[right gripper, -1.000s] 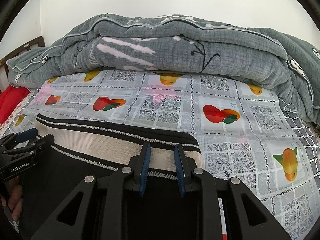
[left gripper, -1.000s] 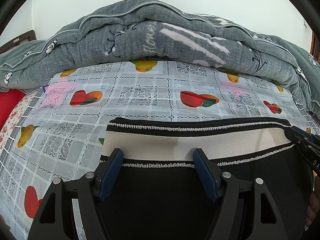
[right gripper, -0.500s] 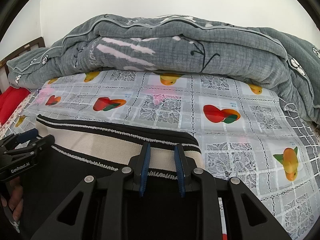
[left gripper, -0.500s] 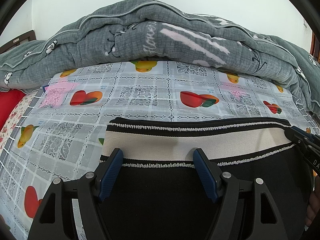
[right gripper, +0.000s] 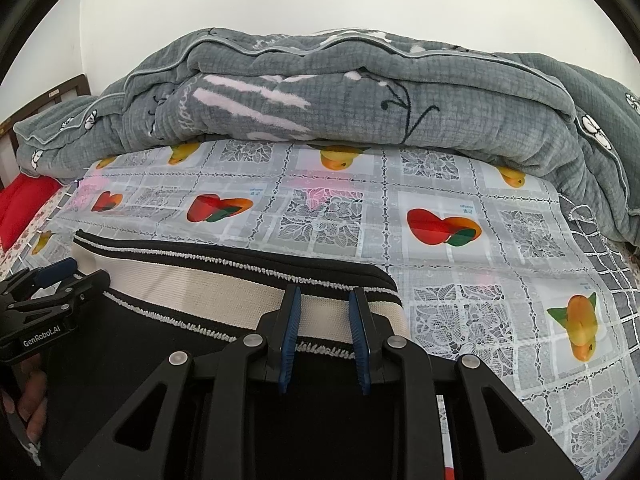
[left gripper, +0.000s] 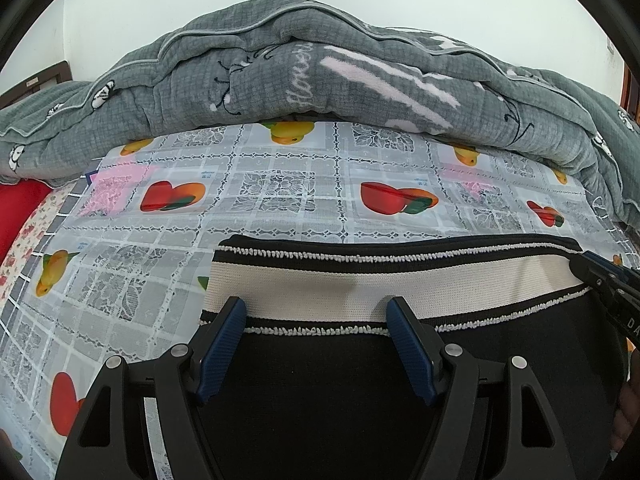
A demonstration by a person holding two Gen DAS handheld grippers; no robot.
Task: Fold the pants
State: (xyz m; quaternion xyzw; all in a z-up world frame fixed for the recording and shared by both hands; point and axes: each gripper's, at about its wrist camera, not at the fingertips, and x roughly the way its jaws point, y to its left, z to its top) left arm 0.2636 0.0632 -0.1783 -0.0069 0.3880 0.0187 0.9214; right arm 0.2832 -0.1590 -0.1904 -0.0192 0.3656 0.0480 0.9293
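Black pants (left gripper: 320, 392) with a cream, black-edged waistband (left gripper: 360, 284) lie flat on the bed, waistband away from me. My left gripper (left gripper: 316, 312) is open, its blue pads wide apart over the waistband's left end. My right gripper (right gripper: 324, 300) hovers over the waistband's right end (right gripper: 320, 312), its pads a narrow gap apart with cream band showing between them; nothing is pinched. Each gripper shows at the edge of the other view: the right gripper (left gripper: 608, 284) and the left gripper (right gripper: 52, 280).
A fruit-print plastic sheet (right gripper: 440, 240) covers the bed. A heaped grey quilt (left gripper: 320, 80) lies along the far side against a white wall. A red cushion (left gripper: 20, 208) sits at the far left.
The right gripper has tilted or lowered slightly, so the bed appears a little higher in its view. The left gripper and the pants have not moved.
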